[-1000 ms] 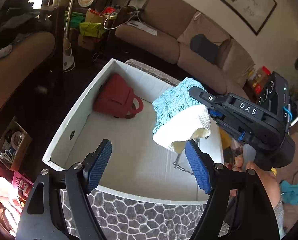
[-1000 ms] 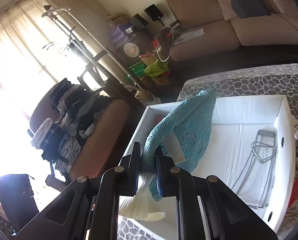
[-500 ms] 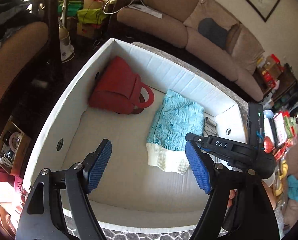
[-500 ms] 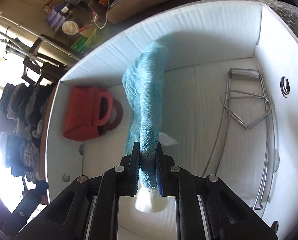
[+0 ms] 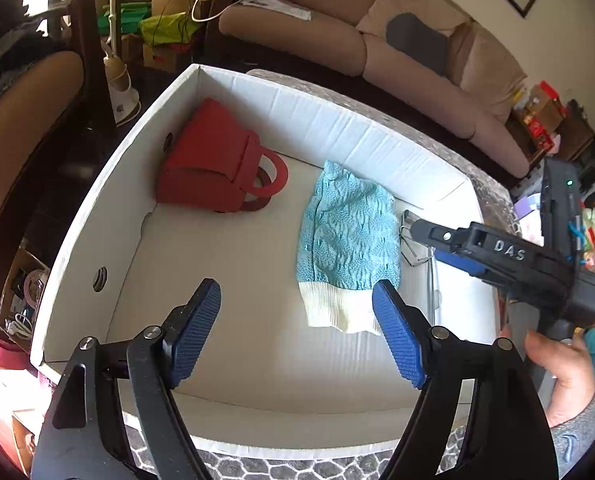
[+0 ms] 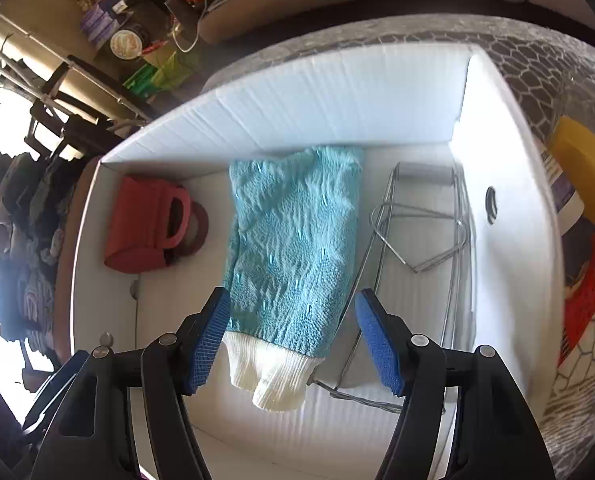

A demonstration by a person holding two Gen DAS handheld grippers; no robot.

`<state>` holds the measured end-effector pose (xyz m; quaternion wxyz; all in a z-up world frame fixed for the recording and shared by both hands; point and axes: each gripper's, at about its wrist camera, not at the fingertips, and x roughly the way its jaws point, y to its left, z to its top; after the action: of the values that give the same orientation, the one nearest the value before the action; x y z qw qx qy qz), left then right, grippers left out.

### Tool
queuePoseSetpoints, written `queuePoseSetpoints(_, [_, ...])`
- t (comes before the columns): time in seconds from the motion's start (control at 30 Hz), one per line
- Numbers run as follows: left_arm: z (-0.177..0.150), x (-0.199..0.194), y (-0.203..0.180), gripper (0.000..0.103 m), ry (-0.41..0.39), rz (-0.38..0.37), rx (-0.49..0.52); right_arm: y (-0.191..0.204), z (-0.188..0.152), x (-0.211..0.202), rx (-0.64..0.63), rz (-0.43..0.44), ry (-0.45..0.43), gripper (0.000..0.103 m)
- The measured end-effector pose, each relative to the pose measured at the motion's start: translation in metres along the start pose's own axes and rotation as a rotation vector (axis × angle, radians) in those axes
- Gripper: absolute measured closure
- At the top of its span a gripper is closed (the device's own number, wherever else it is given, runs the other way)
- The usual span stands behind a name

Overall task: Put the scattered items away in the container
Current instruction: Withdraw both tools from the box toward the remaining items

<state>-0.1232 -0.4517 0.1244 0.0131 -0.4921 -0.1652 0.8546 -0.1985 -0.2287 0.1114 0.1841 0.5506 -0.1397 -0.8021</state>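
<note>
A teal knit piece with a white cuff (image 6: 293, 240) lies flat on the floor of the white box (image 6: 317, 104), between a red handbag (image 6: 145, 224) and a wire rack (image 6: 425, 232). My right gripper (image 6: 293, 336) hangs just over the cuff. Its jaws are opening and its pads stand clear of the knit on both sides. The left wrist view shows the same knit piece (image 5: 349, 232), the handbag (image 5: 213, 164) and the box (image 5: 317, 120). My left gripper (image 5: 295, 332) hovers over the box's near part, its jaws opening with nothing between them.
The box stands on a stone-patterned cloth (image 6: 537, 68). A yellow-lidded jar (image 6: 581, 168) and red-patterned clutter lie just outside the box's right wall. A brown sofa (image 5: 377, 48) is behind. A chair piled with clothes (image 6: 17, 240) stands on the left. A hand (image 5: 557, 368) holds the right gripper.
The right gripper came down into the box with the knit piece and its jaws parted, leaving the knit flat on the floor. The left gripper sank toward the box and widened slightly.
</note>
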Motion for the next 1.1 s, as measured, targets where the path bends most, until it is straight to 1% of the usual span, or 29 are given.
queuePoseSetpoints(0.03, [-0.002, -0.002, -0.003, 0.015, 0.0, 0.002, 0.008, 0.0, 0.001, -0.009, -0.003, 0.01, -0.016, 0.035])
queuePoseSetpoints(0.07, [-0.003, -0.003, -0.006, 0.012, 0.001, 0.006, 0.014, 0.002, 0.002, -0.017, -0.006, 0.022, -0.026, 0.034])
queuePoseSetpoints(0.13, [-0.006, -0.006, -0.012, 0.01, 0.004, 0.015, 0.019, 0.001, 0.001, -0.033, -0.016, 0.053, -0.047, 0.034])
queuePoseSetpoints(0.23, [-0.011, -0.012, -0.022, 0.009, 0.011, 0.02, 0.033, 0.003, -0.001, -0.05, -0.031, 0.048, -0.071, 0.033])
queuePoseSetpoints(0.27, [-0.013, -0.014, -0.026, 0.001, 0.014, 0.019, 0.044, 0.003, -0.004, -0.055, -0.039, 0.05, -0.072, 0.033])
queuePoseSetpoints(0.3, [-0.016, -0.016, -0.031, 0.0, 0.012, 0.022, 0.056, 0.003, -0.007, -0.06, -0.049, 0.051, -0.073, 0.032])
queuePoseSetpoints(0.33, [-0.019, -0.019, -0.036, 0.0, 0.009, 0.032, 0.069, 0.004, -0.011, -0.064, -0.064, 0.052, -0.072, 0.029])
queuePoseSetpoints(0.37, [-0.022, -0.02, -0.042, 0.0, 0.008, 0.047, 0.083, 0.005, -0.015, -0.067, -0.085, 0.048, -0.07, 0.023])
queuePoseSetpoints(0.43, [-0.028, -0.023, -0.053, 0.0, 0.012, 0.078, 0.109, 0.009, -0.026, -0.072, -0.137, 0.013, -0.065, 0.018])
queuePoseSetpoints(0.5, [-0.032, -0.028, -0.061, 0.0, 0.01, 0.098, 0.131, 0.013, -0.037, -0.076, -0.188, -0.015, -0.061, 0.017])
queuePoseSetpoints(0.57, [-0.037, -0.034, -0.067, 0.0, 0.004, 0.116, 0.145, 0.018, -0.048, -0.079, -0.23, -0.041, -0.057, 0.014])
queuePoseSetpoints(0.67, [-0.043, -0.047, -0.072, 0.0, -0.008, 0.122, 0.153, 0.024, -0.065, -0.089, -0.292, -0.098, -0.081, 0.013])
queuePoseSetpoints(0.73, [-0.048, -0.055, -0.075, 0.0, -0.013, 0.124, 0.152, 0.026, -0.075, -0.097, -0.325, -0.127, -0.101, 0.008])
queuePoseSetpoints(0.93, [-0.074, -0.079, -0.082, 0.0, -0.02, 0.122, 0.147, 0.03, -0.107, -0.128, -0.405, -0.153, -0.182, 0.005])
queuePoseSetpoints(1.0, [-0.085, -0.089, -0.085, 0.0, -0.027, 0.139, 0.149, 0.027, -0.115, -0.137, -0.406, -0.151, -0.184, 0.004])
queuePoseSetpoints(1.1, [-0.1, -0.101, -0.091, 0.0, -0.035, 0.135, 0.15, 0.02, -0.128, -0.152, -0.395, -0.138, -0.194, 0.002])
